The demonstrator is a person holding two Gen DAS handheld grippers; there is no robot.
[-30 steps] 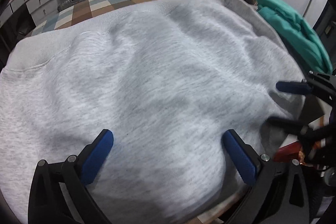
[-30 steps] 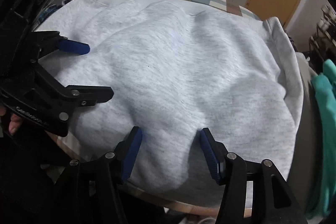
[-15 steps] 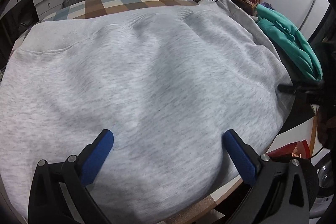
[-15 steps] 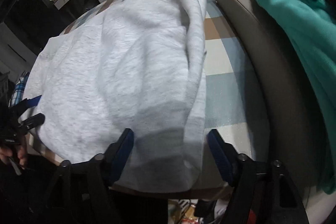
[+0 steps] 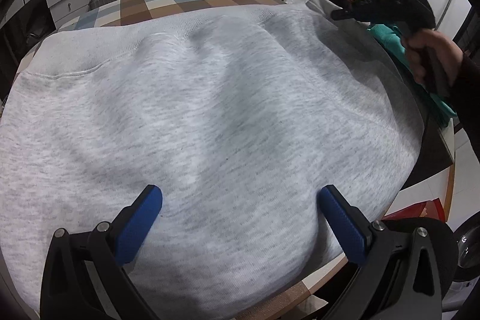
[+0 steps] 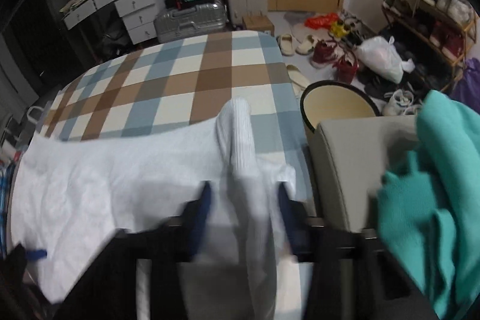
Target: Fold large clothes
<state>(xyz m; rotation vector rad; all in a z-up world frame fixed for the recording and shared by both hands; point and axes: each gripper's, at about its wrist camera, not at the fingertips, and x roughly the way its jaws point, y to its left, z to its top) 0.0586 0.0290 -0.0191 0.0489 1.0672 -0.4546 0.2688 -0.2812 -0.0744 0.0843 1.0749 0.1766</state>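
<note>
Now pale grey sweatshirt (image 5: 210, 116) spread rumpled over checked table (image 6: 186, 80), left gripper (image 5: 240, 218) jaws wide, right gripper (image 6: 244, 218) jaws just closing on its sleeve (image 6: 240, 146)

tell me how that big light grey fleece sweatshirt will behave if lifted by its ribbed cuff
The light grey fleece sweatshirt probably flops: it lies rumpled over the checked tabletop. Lifted by the ribbed cuff, its sleeve would likely trail, and the thick knit looks unlikely to slip.

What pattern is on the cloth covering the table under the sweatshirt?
The table cover has brown, blue and cream checks, clearest in the right wrist view.
</note>
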